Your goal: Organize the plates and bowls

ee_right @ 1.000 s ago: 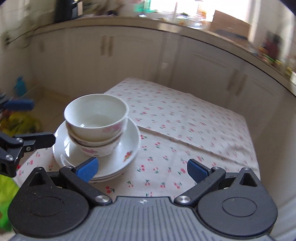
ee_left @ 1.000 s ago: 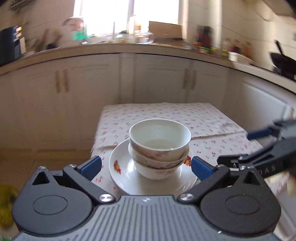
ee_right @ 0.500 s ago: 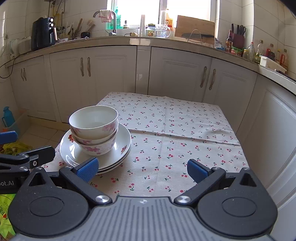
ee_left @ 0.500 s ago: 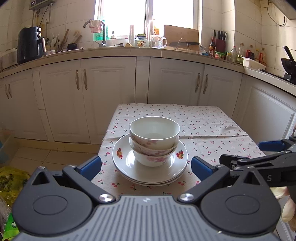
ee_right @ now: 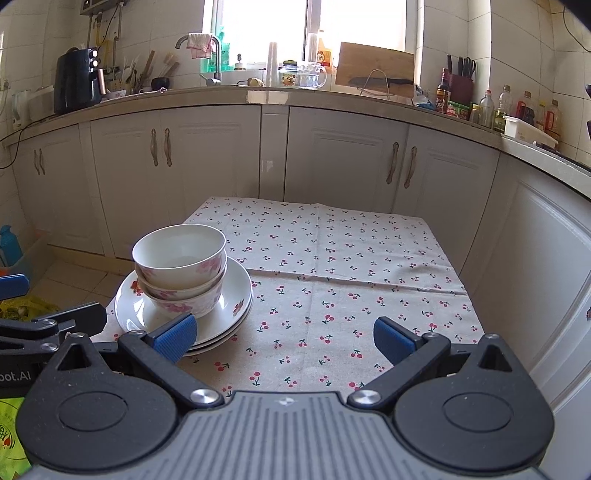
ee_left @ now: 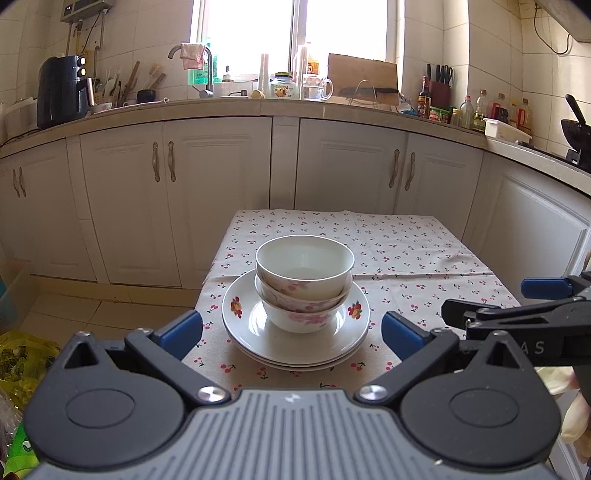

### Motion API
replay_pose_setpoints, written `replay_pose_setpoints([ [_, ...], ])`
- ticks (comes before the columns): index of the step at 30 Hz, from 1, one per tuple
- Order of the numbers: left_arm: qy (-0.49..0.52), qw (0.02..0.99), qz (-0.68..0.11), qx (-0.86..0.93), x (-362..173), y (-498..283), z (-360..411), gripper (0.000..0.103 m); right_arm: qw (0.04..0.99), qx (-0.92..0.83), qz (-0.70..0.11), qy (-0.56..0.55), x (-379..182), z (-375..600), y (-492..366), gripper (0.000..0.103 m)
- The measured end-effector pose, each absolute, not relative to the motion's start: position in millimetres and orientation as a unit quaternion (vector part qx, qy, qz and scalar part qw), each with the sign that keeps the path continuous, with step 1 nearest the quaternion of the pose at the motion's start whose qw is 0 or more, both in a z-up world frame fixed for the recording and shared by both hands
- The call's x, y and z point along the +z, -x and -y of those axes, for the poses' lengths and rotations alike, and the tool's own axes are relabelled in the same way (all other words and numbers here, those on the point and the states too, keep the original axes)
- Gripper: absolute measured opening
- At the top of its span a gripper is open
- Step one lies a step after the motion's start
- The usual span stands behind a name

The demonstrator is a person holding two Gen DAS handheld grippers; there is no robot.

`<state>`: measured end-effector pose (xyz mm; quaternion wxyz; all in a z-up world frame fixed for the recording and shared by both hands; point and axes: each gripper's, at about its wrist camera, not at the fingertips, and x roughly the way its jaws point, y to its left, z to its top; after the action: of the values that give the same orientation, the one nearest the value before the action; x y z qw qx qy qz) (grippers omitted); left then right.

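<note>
Three nested bowls (ee_left: 304,282) stood upright on a stack of plates (ee_left: 295,334) at the near left part of the cloth-covered counter (ee_left: 399,254), like pieces gathered into one pile, probably so that the set took little room and could be lifted together. The bowls sat slightly askew in one another, which suggested that the pile would shift if tipped. The left hand-held gripper (ee_left: 291,330) hung just short of the stack with its blue pads (ee_left: 181,330) spread wider than the plates and touching nothing, a posture that judged from this view framed the stack for a two-sided grasp. The right hand-held gripper (ee_right: 282,338) was likewise spread apart and empty, aimed at bare cloth to the right of the stack, its left pad (ee_right: 173,338) overlapping the plate rim in view; whether it touched could not be told. The counter carried a pale cloth printed with cherries, creased across the middle and otherwise bare. Behind it ran white cabinets (ee_right: 192,166) under a stone worktop (ee_left: 332,109) crowded with a black appliance (ee_left: 61,90), a tap (ee_right: 210,59), jars, a cutting board (ee_right: 376,70) and bottles, lit by a bright window (ee_left: 295,33). A yellow bag (ee_left: 22,356) lay on the tiled floor at left.
</note>
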<state>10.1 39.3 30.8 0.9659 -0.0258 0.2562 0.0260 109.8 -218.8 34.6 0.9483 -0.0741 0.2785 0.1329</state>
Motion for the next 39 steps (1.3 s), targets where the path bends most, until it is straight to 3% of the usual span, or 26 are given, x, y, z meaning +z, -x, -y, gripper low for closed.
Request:
replay_pose_setpoints([
  [39,0.029,0.966,-0.254,0.031,35.1,-6.9,-36.4,0.102,0.952,0.120,-0.269,0.080,39.7,219.8,-106.5,0.103],
])
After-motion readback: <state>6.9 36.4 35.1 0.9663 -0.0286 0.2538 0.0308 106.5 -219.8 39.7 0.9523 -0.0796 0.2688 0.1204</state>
